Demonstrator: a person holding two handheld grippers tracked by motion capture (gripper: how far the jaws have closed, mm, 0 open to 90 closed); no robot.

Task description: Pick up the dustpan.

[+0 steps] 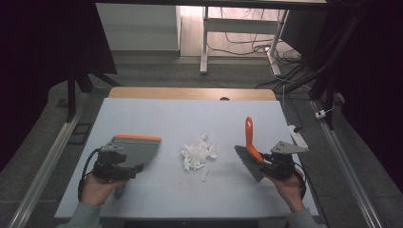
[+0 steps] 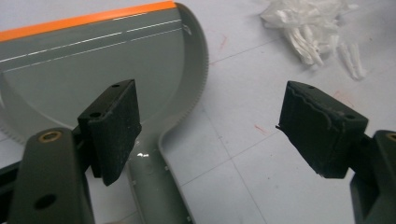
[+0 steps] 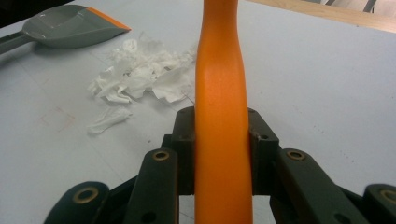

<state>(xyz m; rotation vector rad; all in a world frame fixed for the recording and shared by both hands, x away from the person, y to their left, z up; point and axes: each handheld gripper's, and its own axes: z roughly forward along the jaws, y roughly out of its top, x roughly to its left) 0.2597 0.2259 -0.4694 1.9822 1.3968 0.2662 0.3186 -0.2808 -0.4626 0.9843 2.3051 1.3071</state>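
A grey dustpan (image 1: pixel 138 148) with an orange lip lies flat at the table's left. My left gripper (image 1: pixel 122 161) hovers over its handle (image 2: pixel 156 186), jaws wide open (image 2: pixel 205 107), the handle lying close beside one pad without being pressed. A small pile of white paper scraps (image 1: pixel 198 154) sits mid-table, also ahead in the left gripper view (image 2: pixel 310 28). My right gripper (image 1: pixel 264 160) is shut on the orange handle (image 3: pixel 222 93) of a hand brush (image 1: pixel 249 142), its grey bristles (image 1: pixel 248 165) resting low near the table. The scraps (image 3: pixel 140 74) and dustpan (image 3: pixel 65 28) lie beyond it.
The work surface is a pale blue-grey mat (image 1: pixel 190 118) with a wooden edge (image 1: pixel 190 93) at the far side. A white power strip (image 1: pixel 298 135) lies off the right edge. Desk legs and cables stand on the floor beyond.
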